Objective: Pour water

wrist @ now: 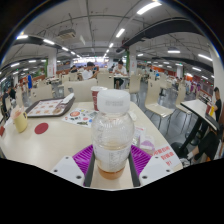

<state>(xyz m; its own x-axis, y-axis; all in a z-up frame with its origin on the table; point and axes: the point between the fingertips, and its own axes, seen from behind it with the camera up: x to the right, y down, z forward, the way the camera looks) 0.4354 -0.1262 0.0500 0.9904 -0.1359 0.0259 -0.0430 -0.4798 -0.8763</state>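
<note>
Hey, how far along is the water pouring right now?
Done: the gripper has the capped plastic bottle between its fingers, apparently clamped and upright. In hand: holding it over the white table. Left: the pour itself; the cap looks on, and the red cup beyond may be the target.

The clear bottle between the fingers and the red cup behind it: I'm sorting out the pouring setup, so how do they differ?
The clear bottle is see-through with a pale cap and a little amber liquid at the bottom; the red cup is opaque. The bottle stands between the gripper fingers, looking taller and nearer; the cup sits beyond it, partly hidden behind it. Both stand upright on the white table.
</note>
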